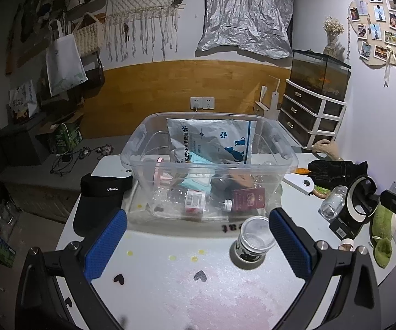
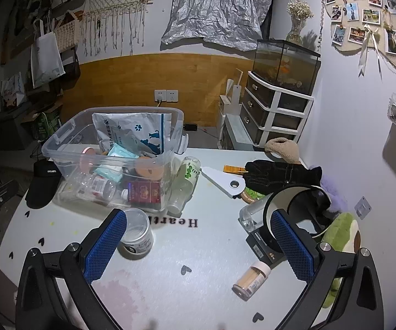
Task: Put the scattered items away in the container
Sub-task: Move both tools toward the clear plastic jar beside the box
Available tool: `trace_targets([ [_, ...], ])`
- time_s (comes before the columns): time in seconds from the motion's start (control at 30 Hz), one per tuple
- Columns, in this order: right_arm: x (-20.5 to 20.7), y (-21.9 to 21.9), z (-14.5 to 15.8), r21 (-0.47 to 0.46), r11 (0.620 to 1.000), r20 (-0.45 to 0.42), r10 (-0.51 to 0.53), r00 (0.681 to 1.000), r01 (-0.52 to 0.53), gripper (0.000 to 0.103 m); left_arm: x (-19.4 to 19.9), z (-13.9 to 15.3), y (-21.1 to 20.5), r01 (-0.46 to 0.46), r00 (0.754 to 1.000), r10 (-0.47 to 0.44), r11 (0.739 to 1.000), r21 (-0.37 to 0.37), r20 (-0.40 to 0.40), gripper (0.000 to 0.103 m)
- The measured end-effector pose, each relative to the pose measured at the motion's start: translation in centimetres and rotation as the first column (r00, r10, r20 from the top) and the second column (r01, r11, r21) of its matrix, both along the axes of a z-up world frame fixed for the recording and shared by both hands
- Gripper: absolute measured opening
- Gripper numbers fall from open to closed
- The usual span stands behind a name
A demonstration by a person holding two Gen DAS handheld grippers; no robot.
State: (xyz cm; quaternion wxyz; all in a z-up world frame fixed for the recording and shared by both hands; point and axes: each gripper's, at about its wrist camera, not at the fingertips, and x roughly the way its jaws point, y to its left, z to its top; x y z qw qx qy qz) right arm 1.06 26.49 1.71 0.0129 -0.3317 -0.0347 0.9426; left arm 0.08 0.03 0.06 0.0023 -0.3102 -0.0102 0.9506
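A clear plastic bin (image 1: 291, 162) (image 2: 60, 137) stands on the white table and holds a pet-wipes pouch (image 1: 211, 137), a plastic bottle (image 1: 195, 200) and a red packet (image 1: 249, 199). My left gripper (image 1: 198, 240) is open and empty just in front of the bin. A small clear jar (image 1: 254, 238) (image 2: 137, 233) stands by its right finger. My right gripper (image 2: 198, 243) is open and empty over the table. Loose near it lie a toothpick jar (image 2: 251, 279), a black box (image 2: 264, 244), a tape roll (image 2: 294, 206), black gloves (image 2: 275, 174), a green bottle (image 2: 185, 184) and a green plush (image 2: 341, 233).
A black visor cap (image 1: 99, 200) (image 2: 44, 184) lies left of the bin. A white board with a hole (image 2: 225, 181) lies behind the gloves. A drawer unit with a fish tank (image 2: 277, 93) stands at the back right. The table edge runs along the left.
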Motion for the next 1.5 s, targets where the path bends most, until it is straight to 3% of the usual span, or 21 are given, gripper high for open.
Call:
trace_targets([
  [0.27, 0.5, -0.1, -0.5, 0.0, 1.0, -0.007, 0.008, 1.0, -0.008, 0.103, 0.3, 0.1, 0.1, -0.001, 1.0, 0.001, 1.0, -0.025, -0.01, 0.103],
  [0.87, 0.4, -0.7, 0.0, 0.016, 1.0, -0.022, 0.024, 0.999, -0.023, 0.103, 0.3, 0.3, -0.9, -0.005, 1.0, 0.005, 1.0, 0.015, 0.012, 0.103],
  [1.03, 0.2, -0.4, -0.5, -0.036, 0.999, -0.026, 0.026, 0.999, -0.027, 0.103, 0.1, -0.2, -0.8, -0.003, 1.0, 0.003, 1.0, 0.022, 0.018, 0.103],
  [1.13, -0.2, -0.1, -1.1, -0.077, 0.997, -0.001, 0.015, 1.0, -0.015, 0.103, -0.1, -0.7, -0.7, 0.0, 1.0, -0.001, 1.0, 0.026, 0.026, 0.103],
  [1.37, -1.4, -0.7, -2.9, -0.015, 1.0, 0.076, 0.01, 0.997, -0.009, 0.103, -1.4, -2.1, -0.6, 0.008, 0.998, -0.009, 1.0, 0.025, 0.06, 0.103],
  [1.5, -1.8, -0.4, -3.9, -0.037, 0.999, 0.113, 0.008, 0.994, -0.004, 0.103, -2.3, -2.9, -0.3, 0.009, 0.997, -0.011, 1.0, 0.024, 0.079, 0.103],
])
